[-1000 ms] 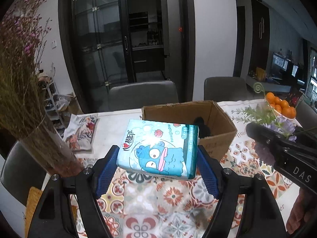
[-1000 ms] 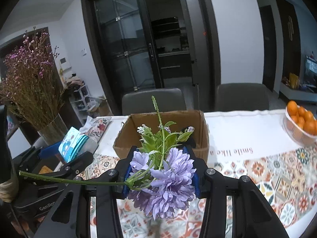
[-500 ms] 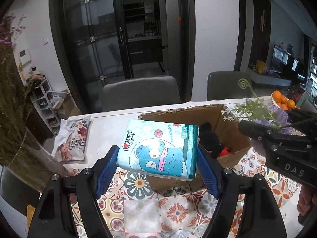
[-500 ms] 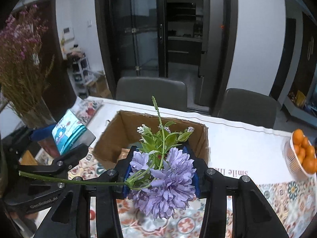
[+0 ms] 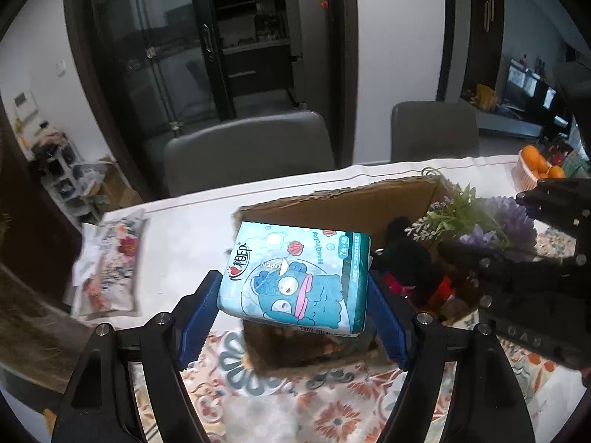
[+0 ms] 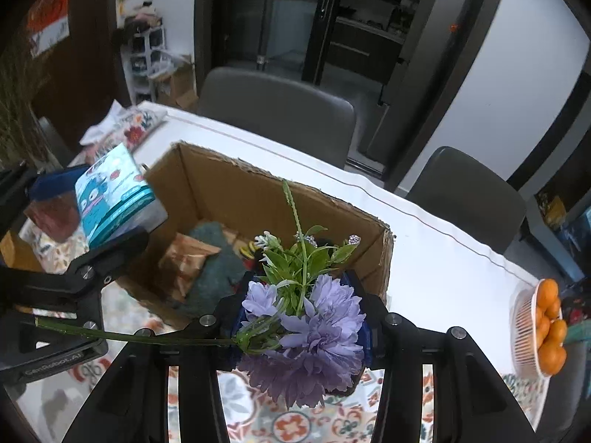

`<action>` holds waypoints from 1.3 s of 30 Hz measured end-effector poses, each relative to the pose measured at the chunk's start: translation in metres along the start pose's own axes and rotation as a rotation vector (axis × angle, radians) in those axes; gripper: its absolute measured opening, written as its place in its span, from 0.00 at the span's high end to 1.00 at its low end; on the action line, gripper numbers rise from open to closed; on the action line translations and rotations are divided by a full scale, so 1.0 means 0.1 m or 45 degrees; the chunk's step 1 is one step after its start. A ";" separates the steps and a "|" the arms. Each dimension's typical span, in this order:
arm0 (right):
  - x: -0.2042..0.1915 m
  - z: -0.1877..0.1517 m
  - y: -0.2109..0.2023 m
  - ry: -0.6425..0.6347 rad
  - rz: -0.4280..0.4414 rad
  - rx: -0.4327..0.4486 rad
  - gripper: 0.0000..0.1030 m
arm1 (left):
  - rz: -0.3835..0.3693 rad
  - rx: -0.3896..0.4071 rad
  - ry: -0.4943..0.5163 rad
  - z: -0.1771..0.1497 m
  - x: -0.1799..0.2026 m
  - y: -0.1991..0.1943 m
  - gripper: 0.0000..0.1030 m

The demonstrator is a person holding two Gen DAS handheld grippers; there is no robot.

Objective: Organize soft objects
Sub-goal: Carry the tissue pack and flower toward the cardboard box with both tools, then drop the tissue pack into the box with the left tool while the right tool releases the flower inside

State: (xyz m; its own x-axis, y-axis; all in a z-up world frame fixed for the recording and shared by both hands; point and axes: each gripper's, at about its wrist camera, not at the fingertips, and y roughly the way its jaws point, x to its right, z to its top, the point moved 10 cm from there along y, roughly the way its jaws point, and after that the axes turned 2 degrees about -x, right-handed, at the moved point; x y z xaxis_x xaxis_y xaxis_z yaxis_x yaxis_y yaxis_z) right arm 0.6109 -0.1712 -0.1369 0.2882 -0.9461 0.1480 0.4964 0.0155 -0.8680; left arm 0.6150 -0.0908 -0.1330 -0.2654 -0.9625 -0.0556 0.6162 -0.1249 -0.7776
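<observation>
**Above the box: two soft things held over its open top**

Centrally in the left wrist view, a blue tissue pack (image 5: 295, 277) is pinched by its two short ends between the blue pads of the left gripper (image 5: 295, 299). Its long axis is seen to run across the jaws, with the printed face turned up toward the camera and the far edge raised. The pack is held over the near left corner of the cardboard box (image 5: 343, 210), clear of the rim.

A purple flower bunch (image 6: 314, 328) is clamped in the right gripper (image 6: 301, 328), the blooms pressed between the pads. Its green stem (image 6: 122, 336) is laid level and points left, past the jaw; a thin sprig stands upward. The bunch is held over the box's near right wall (image 6: 376, 258).

Inside the box, a dark cloth (image 6: 214, 269) and a brown packet (image 6: 184, 262) are seen on the floor, with open room left along the far wall. Bare white tablecloth (image 6: 436, 258) is shown beyond the box.
</observation>
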 end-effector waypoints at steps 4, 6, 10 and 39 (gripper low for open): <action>0.03 0.00 0.08 -0.027 -0.024 -0.037 0.54 | -0.044 -0.035 -0.013 0.04 0.05 0.11 0.15; 0.04 0.01 0.10 -0.040 -0.034 -0.043 0.54 | -0.037 -0.033 -0.009 0.05 0.06 0.11 0.15; 0.04 0.04 0.14 -0.042 -0.030 -0.062 0.54 | 0.028 -0.048 -0.018 0.03 -0.04 0.05 0.15; -0.19 0.52 -0.30 -0.097 -0.108 -0.017 0.20 | 0.246 0.078 -0.084 0.15 -0.71 -0.63 0.12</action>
State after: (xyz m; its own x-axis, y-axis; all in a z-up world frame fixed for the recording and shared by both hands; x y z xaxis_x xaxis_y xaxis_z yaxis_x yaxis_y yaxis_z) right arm 0.6331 -0.1365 -0.0888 0.3072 -0.9166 0.2559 0.5105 -0.0682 -0.8572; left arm 0.6063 -0.0180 -0.0711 -0.0902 -0.9835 -0.1571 0.6952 0.0508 -0.7170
